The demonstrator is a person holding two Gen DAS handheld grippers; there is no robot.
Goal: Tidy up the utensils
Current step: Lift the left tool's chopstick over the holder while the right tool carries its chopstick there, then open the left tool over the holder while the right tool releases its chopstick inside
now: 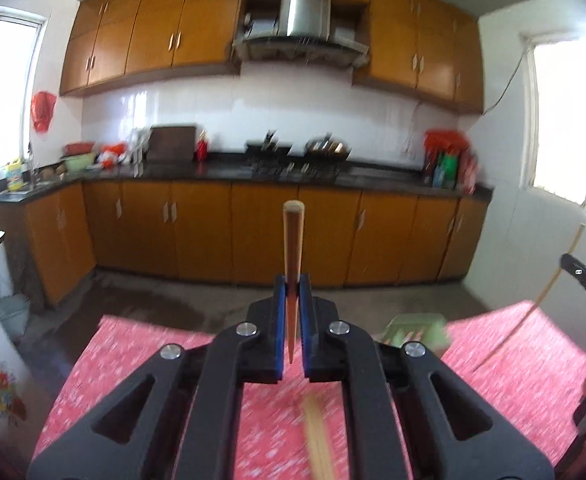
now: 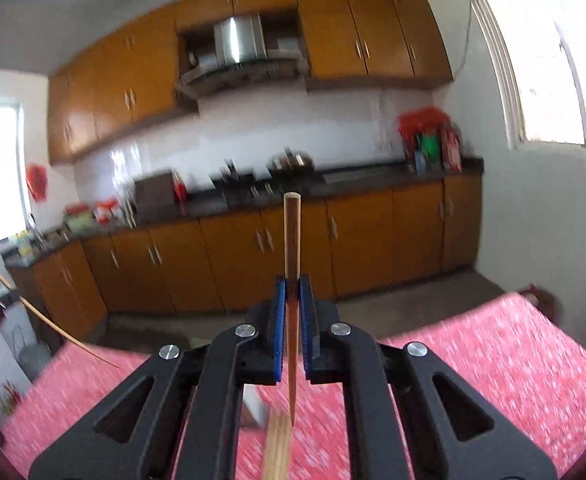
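My left gripper (image 1: 292, 286) is shut on a wooden chopstick (image 1: 293, 240) that stands upright, thick end up, above the red patterned table (image 1: 133, 360). My right gripper (image 2: 292, 285) is shut on another wooden chopstick (image 2: 292, 240), also upright. Several pale chopsticks (image 1: 317, 440) lie on the table under the left gripper, and they also show under the right gripper (image 2: 277, 448). A green utensil holder (image 1: 417, 334) sits on the table right of the left gripper. The right gripper's chopstick (image 1: 553, 276) shows at the right of the left wrist view.
Orange kitchen cabinets (image 1: 253, 232) and a dark counter (image 1: 221, 170) with a stove and pots stand beyond the table. Windows are at both sides. The other gripper's chopstick (image 2: 53, 320) slants at the left of the right wrist view.
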